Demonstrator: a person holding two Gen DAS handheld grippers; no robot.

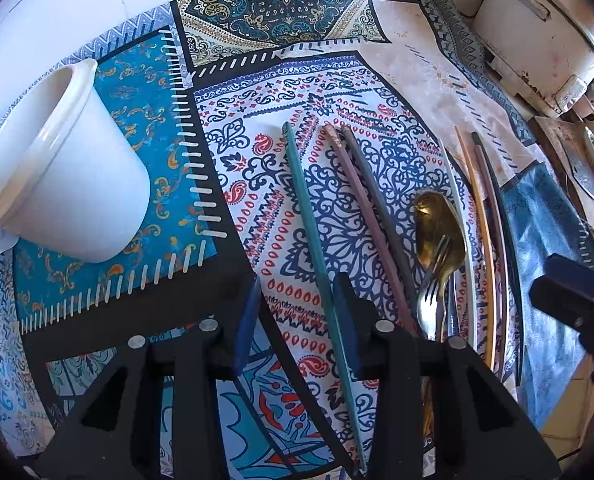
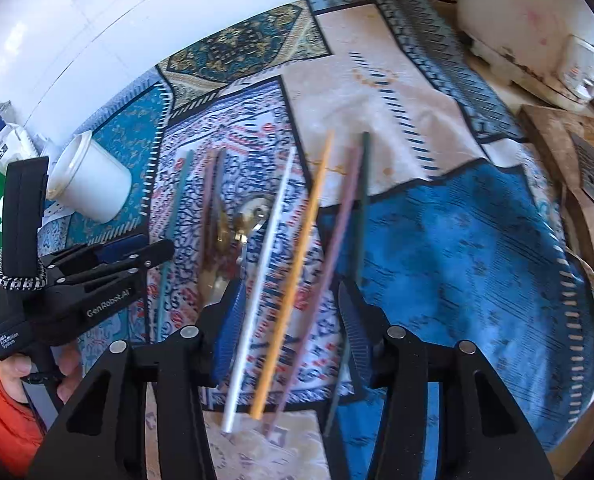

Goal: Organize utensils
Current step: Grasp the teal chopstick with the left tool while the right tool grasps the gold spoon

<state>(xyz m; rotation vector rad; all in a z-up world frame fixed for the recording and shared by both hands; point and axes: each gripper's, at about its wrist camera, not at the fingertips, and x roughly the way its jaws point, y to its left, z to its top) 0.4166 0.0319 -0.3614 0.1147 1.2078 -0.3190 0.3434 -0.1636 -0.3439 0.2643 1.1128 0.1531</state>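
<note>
A white cup (image 1: 69,176) lies tipped on its side on the patterned cloth at the left; it also shows in the right wrist view (image 2: 93,184). My left gripper (image 1: 297,320) is open, with a teal chopstick (image 1: 309,216) running between its fingers beside the right one. Pink and dark chopsticks (image 1: 361,184), a gold spoon (image 1: 441,224) and a silver fork (image 1: 433,292) lie to its right. My right gripper (image 2: 293,320) is open above white (image 2: 265,264), orange (image 2: 301,248), pink (image 2: 337,240) and dark green (image 2: 363,200) chopsticks.
A white appliance (image 1: 545,28) stands at the back right. A wooden board (image 2: 577,148) lies at the right edge. A white wall runs behind the table. The left gripper body (image 2: 77,280) shows at the left of the right wrist view.
</note>
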